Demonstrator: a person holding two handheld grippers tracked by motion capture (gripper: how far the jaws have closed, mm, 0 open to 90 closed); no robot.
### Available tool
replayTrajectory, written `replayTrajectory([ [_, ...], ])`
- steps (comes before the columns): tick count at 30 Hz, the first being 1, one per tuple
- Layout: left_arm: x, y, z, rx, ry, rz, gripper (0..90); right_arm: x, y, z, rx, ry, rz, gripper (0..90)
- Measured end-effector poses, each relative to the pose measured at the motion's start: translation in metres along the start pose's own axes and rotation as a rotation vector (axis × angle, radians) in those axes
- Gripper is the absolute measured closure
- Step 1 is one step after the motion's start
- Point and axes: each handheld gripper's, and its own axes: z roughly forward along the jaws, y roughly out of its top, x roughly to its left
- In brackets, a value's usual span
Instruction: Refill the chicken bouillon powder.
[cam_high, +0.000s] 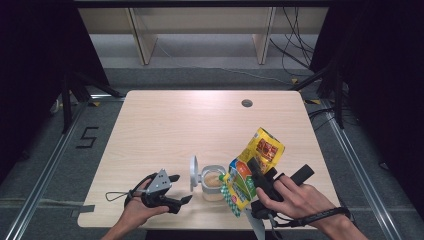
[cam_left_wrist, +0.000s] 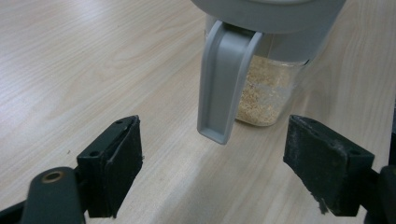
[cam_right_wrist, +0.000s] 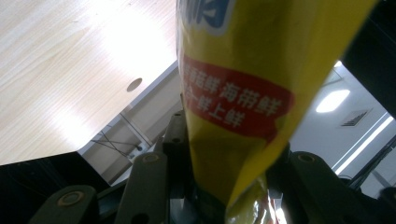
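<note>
the right gripper (cam_high: 261, 176) pinches a yellow snack bag (cam_high: 252, 167), tilted over an open clear jar (cam_high: 213, 183) of pale granules near the table's (cam_high: 175, 120) front edge. the left gripper (cam_high: 175, 192) rests beside the jar, jaws spread wide and empty

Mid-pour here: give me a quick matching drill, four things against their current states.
Things:
1. bag
2. jar
3. left gripper
4. right gripper

States:
A. jaws open, nothing between them
B. lid flipped up, granules inside
C. tilted, mouth down toward the jar
D. shut on the bag

Pairs: 1-C, 2-B, 3-A, 4-D
</note>
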Motion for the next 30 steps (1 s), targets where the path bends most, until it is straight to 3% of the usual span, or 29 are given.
replayTrajectory([
  [2,0.000,0.000,0.001,-0.013,0.000,-0.003,18.6,-0.001,0.000,0.000,-0.004,-0.001,-0.011,64.5],
  [4,0.000,0.000,0.000,0.004,0.000,0.010,18.6,0.000,0.000,-0.001,0.003,-0.001,0.006,64.6],
  [5,-0.001,-0.001,0.000,0.008,0.002,-0.019,18.6,0.001,-0.001,0.000,0.004,0.001,0.005,64.7],
  [6,-0.001,0.000,0.000,0.005,0.001,-0.013,18.7,0.001,-0.001,-0.001,0.005,0.001,0.005,64.8],
  [7,0.001,0.000,0.001,-0.007,-0.008,0.004,18.6,0.003,0.000,-0.001,0.002,0.004,0.036,64.9],
  [10,0.000,0.000,0.000,0.004,-0.002,0.008,18.6,0.003,-0.001,0.000,0.002,0.004,0.040,65.1],
  [11,-0.001,-0.001,0.000,0.007,0.000,-0.020,18.6,0.002,-0.002,0.000,0.002,0.008,0.023,65.2],
  [13,0.001,0.000,0.001,-0.005,-0.009,0.006,18.6,0.004,-0.001,0.000,0.005,0.018,0.068,65.6],
  [18,0.000,0.000,0.001,-0.001,-0.009,-0.009,18.6,0.006,0.000,0.001,0.002,0.019,0.094,66.3],
  [21,-0.001,-0.001,0.000,0.008,0.000,-0.017,18.7,0.005,-0.002,0.003,0.001,0.009,0.082,66.7],
  [23,0.000,0.000,0.000,0.019,0.003,0.001,18.6,0.007,-0.003,0.004,-0.002,0.015,0.095,66.8],
  [24,0.000,0.000,0.001,-0.007,-0.006,0.001,18.6,0.007,-0.003,0.005,-0.002,0.014,0.099,66.9],
  [25,0.001,0.000,0.001,-0.001,-0.009,0.003,18.6,0.008,-0.003,0.005,-0.001,0.012,0.101,66.9],
  [28,0.001,0.000,0.000,0.007,-0.005,0.008,18.6,0.012,-0.003,0.006,0.014,0.035,0.172,67.0],
  [30,0.000,0.000,0.001,-0.007,-0.008,0.001,18.6,0.012,-0.003,0.006,0.012,0.035,0.173,67.1],
])
